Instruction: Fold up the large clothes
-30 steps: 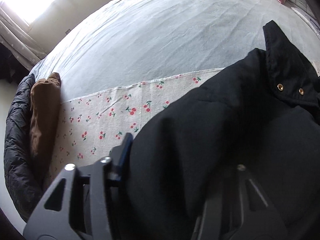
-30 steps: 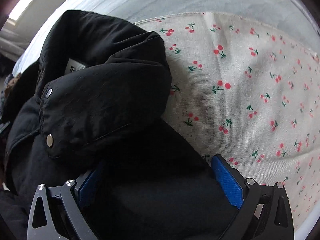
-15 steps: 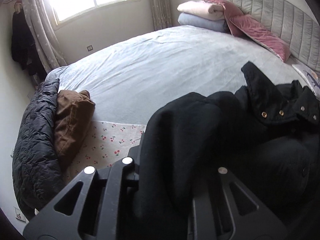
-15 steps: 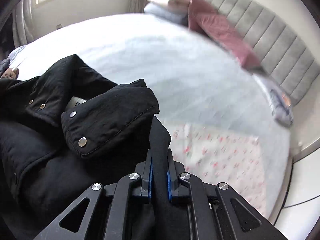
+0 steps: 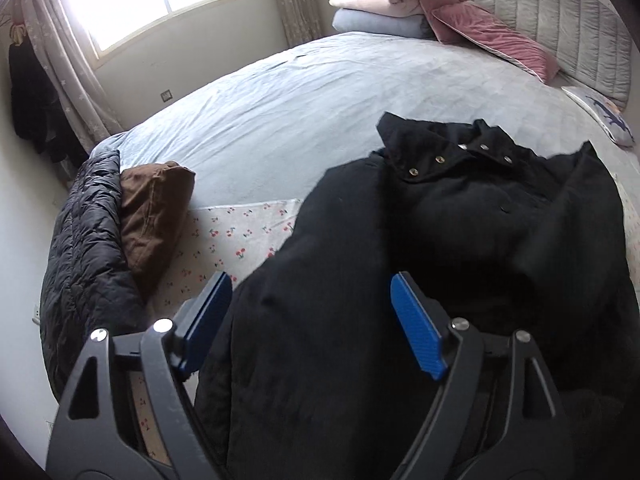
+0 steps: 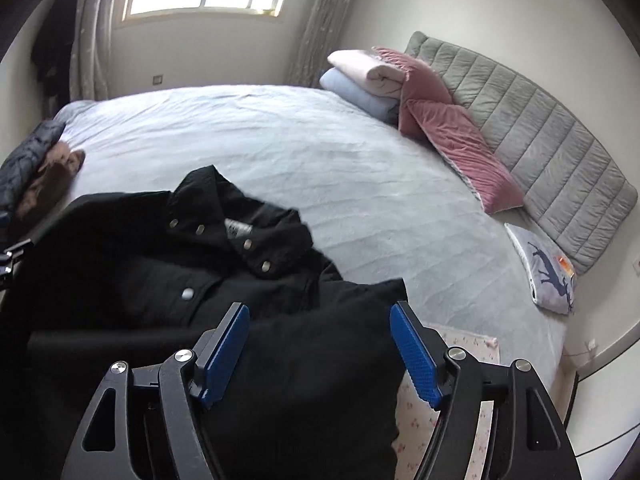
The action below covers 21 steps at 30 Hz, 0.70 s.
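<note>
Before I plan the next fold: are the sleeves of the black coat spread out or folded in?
Folded in: each sleeve lies over the black coat front, toward the snap collar.

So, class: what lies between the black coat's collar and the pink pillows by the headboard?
Only bare grey bedspread separates black coat from pink pillows, clearest in the right wrist view.
</note>
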{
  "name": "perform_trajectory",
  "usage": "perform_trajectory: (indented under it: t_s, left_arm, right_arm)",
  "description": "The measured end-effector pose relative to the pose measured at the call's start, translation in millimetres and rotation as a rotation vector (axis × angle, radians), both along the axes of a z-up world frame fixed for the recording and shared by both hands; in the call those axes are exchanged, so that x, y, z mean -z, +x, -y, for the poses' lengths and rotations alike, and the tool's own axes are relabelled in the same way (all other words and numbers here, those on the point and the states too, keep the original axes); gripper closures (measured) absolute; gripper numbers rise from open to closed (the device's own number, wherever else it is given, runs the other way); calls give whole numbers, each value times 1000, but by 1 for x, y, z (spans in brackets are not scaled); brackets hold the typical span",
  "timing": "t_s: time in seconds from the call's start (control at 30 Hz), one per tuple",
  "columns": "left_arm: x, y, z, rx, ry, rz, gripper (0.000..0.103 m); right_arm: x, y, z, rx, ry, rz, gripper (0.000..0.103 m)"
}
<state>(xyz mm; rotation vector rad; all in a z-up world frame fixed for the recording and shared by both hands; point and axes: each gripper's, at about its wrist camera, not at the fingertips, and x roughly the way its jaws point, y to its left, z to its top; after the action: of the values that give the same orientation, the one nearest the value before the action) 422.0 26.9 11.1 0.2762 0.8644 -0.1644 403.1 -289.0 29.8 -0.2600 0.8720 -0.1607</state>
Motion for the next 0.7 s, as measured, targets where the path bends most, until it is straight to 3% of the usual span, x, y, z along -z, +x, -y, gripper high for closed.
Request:
perform_trajectory:
  t_s: [0.2,0.4,0.57,0.7]
  left_arm:
    - [-12,-70,-15,90,-26,-99,18]
    - [-13,-147,-57,102,-77,-188,17]
    - [11,-201,-102,63,-165,-264,16]
    - [42,-225,-125,27,-247,-337,16]
  right_arm:
    - [28,-87,11,-18,115,-130,29]
    - [33,-162,33,-9,181,-169,29]
    - [39,-219,42,8,242,-159,28]
    - [65,-266,55,45,281,-154,23]
